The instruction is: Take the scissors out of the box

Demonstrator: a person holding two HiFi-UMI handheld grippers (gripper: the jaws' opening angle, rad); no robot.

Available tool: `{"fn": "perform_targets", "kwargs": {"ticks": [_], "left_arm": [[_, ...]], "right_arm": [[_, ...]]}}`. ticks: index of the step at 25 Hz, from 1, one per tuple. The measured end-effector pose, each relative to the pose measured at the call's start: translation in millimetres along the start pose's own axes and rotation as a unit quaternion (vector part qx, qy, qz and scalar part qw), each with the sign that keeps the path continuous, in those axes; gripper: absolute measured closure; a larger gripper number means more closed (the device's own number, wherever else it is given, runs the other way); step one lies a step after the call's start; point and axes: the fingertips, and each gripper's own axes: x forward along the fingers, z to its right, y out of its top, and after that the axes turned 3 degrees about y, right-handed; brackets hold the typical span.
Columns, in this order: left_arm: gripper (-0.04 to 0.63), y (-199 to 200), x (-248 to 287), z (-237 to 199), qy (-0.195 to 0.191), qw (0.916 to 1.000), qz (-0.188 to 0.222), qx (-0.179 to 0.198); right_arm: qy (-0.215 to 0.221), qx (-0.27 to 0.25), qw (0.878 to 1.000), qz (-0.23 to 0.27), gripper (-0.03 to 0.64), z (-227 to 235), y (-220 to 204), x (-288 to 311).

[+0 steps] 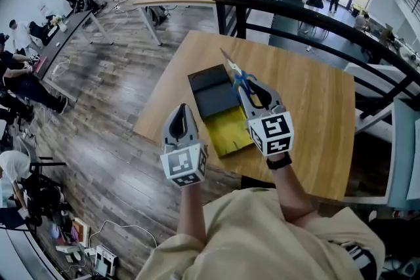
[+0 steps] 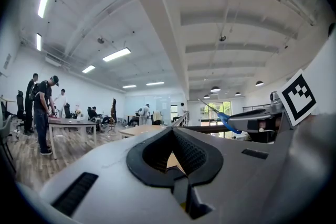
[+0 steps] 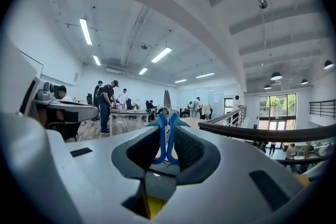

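Scissors [image 3: 159, 139] are gripped by their blue handles in your right claw [image 3: 167, 136], whose jaws stand partly closed on them, while your left claw [image 2: 176, 152] is clenched on nothing. With the blades together, their long axis runs along the right claw's line and points level and away from you, lifted clear of the open box [image 1: 226, 134] on the counter [image 1: 315, 108]. Only the head view shows the box, and only the left claw's view shows the blades side-on, jutting past the right claw's tips.
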Motion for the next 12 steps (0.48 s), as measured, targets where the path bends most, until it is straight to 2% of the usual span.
{"fn": "perform_targets", "kwargs": {"ticks": [12], "left_arm": [[0.584,-15.0,9.5,-1.3,-0.001,0.9999,-0.015,-0.008]], "right_arm": [[0.005,0.005,1.0,-0.015,0.531,0.9,-13.7,9.5]]}}
